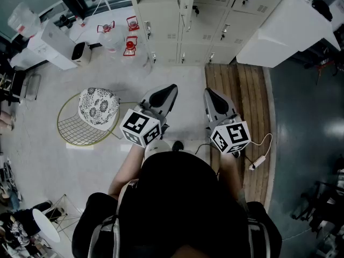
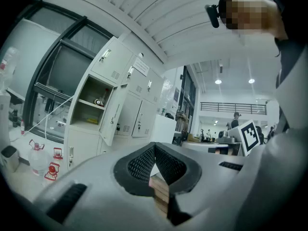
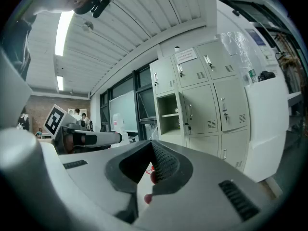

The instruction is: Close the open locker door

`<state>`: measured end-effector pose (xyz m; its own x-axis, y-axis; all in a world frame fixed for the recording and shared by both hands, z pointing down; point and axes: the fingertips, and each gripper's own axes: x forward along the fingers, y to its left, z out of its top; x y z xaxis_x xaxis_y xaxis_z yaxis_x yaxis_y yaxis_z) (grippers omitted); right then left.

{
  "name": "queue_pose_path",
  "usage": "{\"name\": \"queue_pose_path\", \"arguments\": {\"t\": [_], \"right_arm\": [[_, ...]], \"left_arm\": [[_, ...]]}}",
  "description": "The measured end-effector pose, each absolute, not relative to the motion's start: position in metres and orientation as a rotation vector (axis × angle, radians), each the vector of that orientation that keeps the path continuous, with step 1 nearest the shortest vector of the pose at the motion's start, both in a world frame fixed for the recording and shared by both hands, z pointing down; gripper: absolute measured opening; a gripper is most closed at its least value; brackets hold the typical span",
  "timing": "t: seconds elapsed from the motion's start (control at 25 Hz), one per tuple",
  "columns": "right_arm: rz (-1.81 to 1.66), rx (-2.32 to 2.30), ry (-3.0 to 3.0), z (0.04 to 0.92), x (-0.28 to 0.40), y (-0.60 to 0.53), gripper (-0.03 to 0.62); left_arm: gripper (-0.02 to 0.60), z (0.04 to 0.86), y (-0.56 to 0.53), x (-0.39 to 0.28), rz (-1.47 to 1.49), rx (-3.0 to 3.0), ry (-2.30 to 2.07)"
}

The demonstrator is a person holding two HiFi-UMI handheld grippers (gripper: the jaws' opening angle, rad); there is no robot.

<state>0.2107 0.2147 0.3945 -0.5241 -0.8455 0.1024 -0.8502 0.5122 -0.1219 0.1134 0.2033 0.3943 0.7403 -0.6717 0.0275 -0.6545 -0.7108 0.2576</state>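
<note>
Standing well ahead of both tongs, a bank of pale lockers (image 1: 215,15) fills the far side, and the open locker door (image 2: 111,121) belongs to its middle row. The door is upright, with its long axis vertical. It is held at the right side of its compartment (image 2: 89,105) and swings out from the locker front toward the tongs, so the shelf inside shows to its left. The left tongs (image 2: 154,148) have their tips together with nothing between them. The right tongs (image 3: 152,146) are closed and empty too. Both are well apart from the door.

Left of the left tongs stands a wire chair (image 1: 80,130) with a patterned cushion (image 1: 98,107). Ahead and to the left, near the foot of the lockers, are red-capped bottles (image 1: 130,44). Ahead of the right tongs lies a strip of wooden floor (image 1: 242,90), and beyond it to the right is a big white cabinet (image 1: 285,28). A cable (image 1: 258,157) lies on the wood just right of the right tongs.
</note>
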Motion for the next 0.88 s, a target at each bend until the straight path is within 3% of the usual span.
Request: {"name": "queue_pose_path", "arguments": {"t": [0.88], "right_arm": [[0.369,1.536,-2.771,0.397,0.209,0.189,0.005]], "left_arm": [[0.018,0.401,0.186,0.112,-0.052,2.698,-1.026]]}}
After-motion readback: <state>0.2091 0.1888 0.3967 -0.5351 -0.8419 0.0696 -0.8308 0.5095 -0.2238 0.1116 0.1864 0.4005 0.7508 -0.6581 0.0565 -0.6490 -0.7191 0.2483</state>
